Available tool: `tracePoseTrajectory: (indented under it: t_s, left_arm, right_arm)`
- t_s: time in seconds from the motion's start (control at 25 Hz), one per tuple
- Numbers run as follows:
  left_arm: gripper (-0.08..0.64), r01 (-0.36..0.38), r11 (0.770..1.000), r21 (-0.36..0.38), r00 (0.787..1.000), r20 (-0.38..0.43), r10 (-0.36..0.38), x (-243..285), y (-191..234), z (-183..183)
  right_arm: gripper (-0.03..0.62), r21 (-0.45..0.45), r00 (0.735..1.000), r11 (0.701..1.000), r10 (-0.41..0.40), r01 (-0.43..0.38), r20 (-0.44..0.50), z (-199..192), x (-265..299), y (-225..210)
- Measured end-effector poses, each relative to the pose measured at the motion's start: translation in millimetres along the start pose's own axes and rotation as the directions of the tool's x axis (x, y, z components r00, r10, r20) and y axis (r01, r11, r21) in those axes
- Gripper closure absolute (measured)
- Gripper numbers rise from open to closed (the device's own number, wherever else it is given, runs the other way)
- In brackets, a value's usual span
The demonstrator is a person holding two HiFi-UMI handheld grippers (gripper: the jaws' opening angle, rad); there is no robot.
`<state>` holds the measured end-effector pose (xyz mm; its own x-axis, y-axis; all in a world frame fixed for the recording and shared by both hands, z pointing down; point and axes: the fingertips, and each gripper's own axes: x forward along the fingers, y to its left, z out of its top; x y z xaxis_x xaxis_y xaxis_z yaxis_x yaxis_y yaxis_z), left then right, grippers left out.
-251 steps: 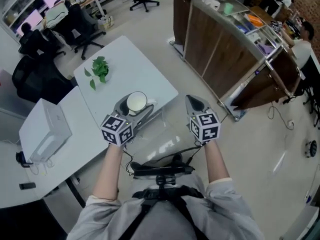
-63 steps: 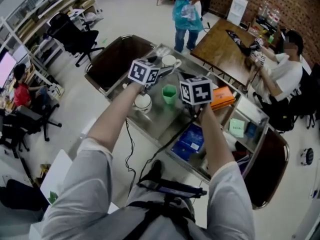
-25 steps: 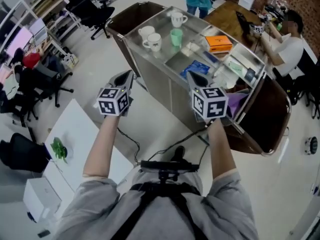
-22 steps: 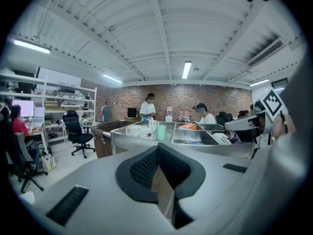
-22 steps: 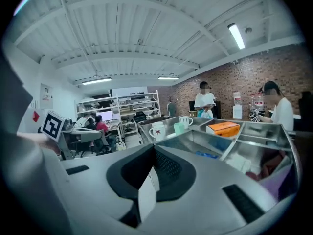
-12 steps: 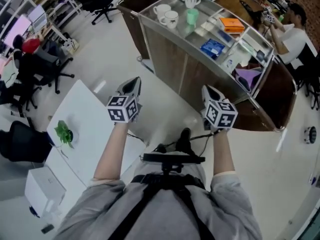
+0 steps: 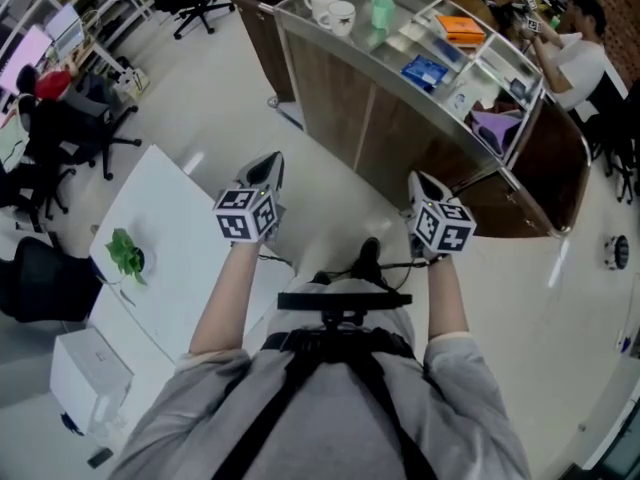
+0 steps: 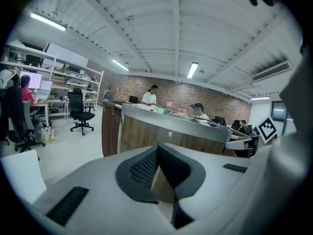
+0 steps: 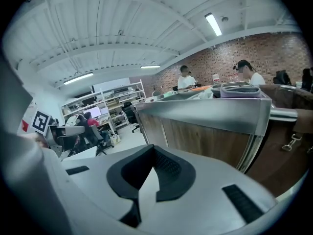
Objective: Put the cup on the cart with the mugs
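Cart (image 7: 330, 93): at 12 to 1 o'clock from me, with a steel top split into open sections and a wood-panelled side facing me.
End section, 12 o'clock: white cup and mugs (image 7: 341, 14), three white pieces standing upright close together. I cannot tell the cup from the mugs. A green cup (image 7: 383, 13) stands just beside them toward 1 o'clock.
Middle sections: an orange box (image 7: 462, 30) lies flat in one, and a blue packet (image 7: 425, 70) lies in the one nearer me.
Far-end section, 1 o'clock: a purple thing (image 7: 490, 126), too small to name.
Left gripper (image 7: 268, 160): jaws pressed together with nothing in them, held over the floor well short of the cart.
Right gripper (image 7: 418, 180): jaws together too and empty, level with the left one and well apart from it.
White table (image 7: 190, 268): at 9 to 10 o'clock, its corner just beside my left gripper. A small green plant (image 7: 125, 253) sits on it at 9 o'clock.
White box (image 7: 90, 368): at 8 o'clock, past the table's near end.
Office chairs (image 7: 85, 118): black, at 10 to 11 o'clock.
Person (image 7: 575, 43): beyond the cart at 1 o'clock.
In the way: light floor (image 7: 330, 208) lies between my grippers and the cart, and the cart's raised steel rim stands ahead of the mugs.
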<state>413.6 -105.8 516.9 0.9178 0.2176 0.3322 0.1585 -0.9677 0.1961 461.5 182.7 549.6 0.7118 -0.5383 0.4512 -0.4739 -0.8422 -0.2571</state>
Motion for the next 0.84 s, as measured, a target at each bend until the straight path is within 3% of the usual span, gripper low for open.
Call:
tracePoseTrajectory:
  t_s: [0.84]
  left_arm:
    - [0.558, 0.019, 0.999, -0.039, 1.000, -0.011, -0.019, 1.4, -12.9, -17.0]
  right_arm:
    - [0.588, -0.053, 1.000, 0.999, 0.009, -0.010, -0.012, 9.4, -3.5, 3.3]
